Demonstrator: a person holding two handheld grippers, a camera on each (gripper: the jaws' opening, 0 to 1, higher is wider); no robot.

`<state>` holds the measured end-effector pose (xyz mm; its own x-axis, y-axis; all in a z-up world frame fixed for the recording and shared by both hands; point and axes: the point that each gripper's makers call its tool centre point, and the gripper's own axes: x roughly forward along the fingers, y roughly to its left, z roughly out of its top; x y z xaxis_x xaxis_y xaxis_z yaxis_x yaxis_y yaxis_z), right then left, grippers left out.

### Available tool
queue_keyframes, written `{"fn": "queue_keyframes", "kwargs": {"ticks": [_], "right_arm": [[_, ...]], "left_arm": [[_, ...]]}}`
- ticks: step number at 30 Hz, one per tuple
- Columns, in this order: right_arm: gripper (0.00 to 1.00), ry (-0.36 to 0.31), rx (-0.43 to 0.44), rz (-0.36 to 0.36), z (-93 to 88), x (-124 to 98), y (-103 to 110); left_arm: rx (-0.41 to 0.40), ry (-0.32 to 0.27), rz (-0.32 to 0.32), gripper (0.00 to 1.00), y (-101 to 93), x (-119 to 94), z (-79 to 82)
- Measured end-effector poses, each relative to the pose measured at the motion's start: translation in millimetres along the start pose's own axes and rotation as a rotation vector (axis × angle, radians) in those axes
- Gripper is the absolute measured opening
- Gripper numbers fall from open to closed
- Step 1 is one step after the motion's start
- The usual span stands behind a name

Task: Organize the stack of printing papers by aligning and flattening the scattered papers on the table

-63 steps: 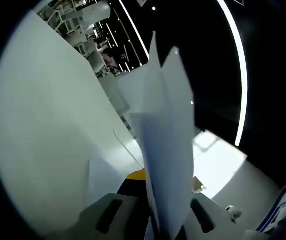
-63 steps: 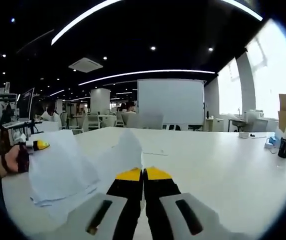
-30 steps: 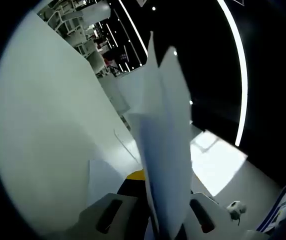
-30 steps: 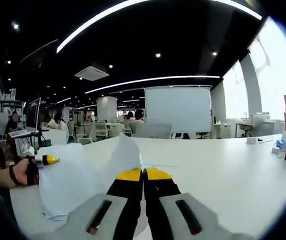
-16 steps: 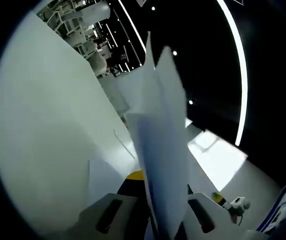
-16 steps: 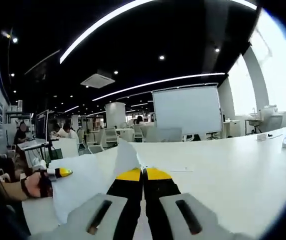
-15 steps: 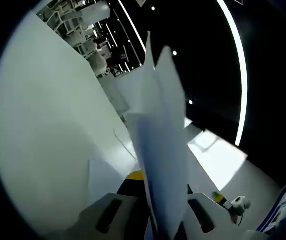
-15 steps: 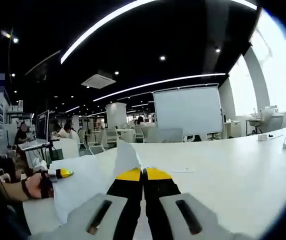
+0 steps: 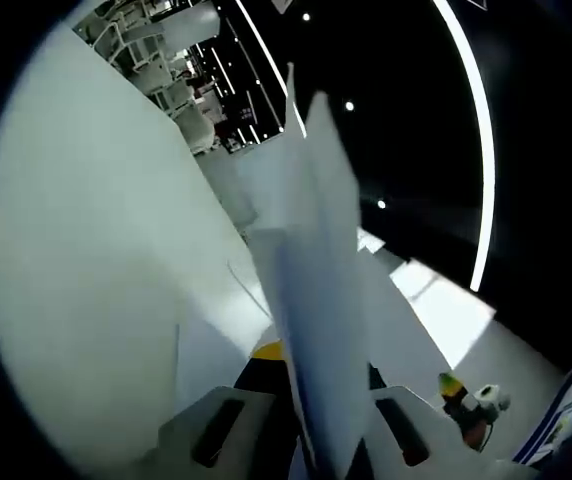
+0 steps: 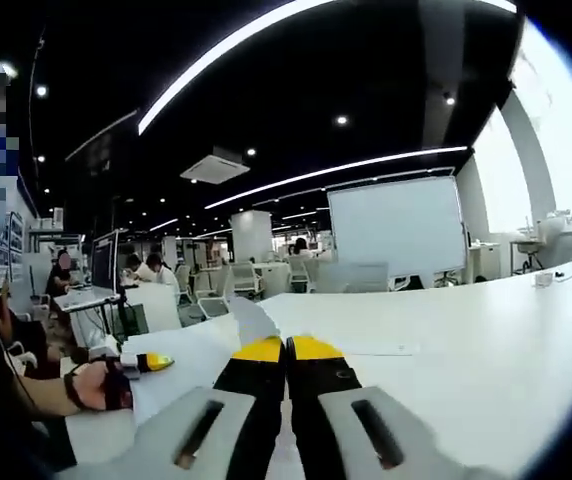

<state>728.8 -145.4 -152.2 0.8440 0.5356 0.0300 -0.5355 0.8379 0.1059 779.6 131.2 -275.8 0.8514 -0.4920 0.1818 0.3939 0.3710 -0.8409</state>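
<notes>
**Both grippers pinch the papers, held up off the tabletop**

In the left gripper view the left gripper has its jaws closed tight on the papers, a thin sheaf of white sheets seen nearly edge-on. The sheets rise from between the jaws up the middle of the view, stiff and slightly fanned, with pointed corners at the top that do not line up. A yellow pad shows just left of the sheets at the jaw tip. The smooth white tabletop lies to the left, tilted steeply by the roll of the camera, and one flat sheet lies on it near the jaws. At the lower right the other gripper's yellow tip shows beside the sheaf.

In the right gripper view the right gripper has its yellow-tipped jaws pressed together, with a corner of the papers caught between them. The sheets spread away to the left as a pale, gently curved surface above the tabletop. At their far left edge the left gripper grips them, held by a hand in a dark wrist strap. Farther off, on the right, stands a large white board, matte and rectangular, with white chairs and seated people to its left.
</notes>
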Motion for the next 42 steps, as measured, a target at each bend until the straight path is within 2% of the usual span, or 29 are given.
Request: {"fn": "queue_keyframes", "kwargs": {"ticks": [25, 32, 42], "right_arm": [[0.00, -0.052, 0.060, 0.181, 37.0, 5, 50], [0.00, -0.059, 0.052, 0.200, 42.6, 5, 60], [0.00, -0.078, 0.030, 0.257, 62.7, 5, 80]], "left_arm": [[0.004, 0.003, 0.001, 0.07, 3.2, 2, 1.4], [0.003, 0.003, 0.001, 0.07, 3.7, 1, 0.8], [0.004, 0.003, 0.001, 0.07, 4.0, 1, 0.4]]}}
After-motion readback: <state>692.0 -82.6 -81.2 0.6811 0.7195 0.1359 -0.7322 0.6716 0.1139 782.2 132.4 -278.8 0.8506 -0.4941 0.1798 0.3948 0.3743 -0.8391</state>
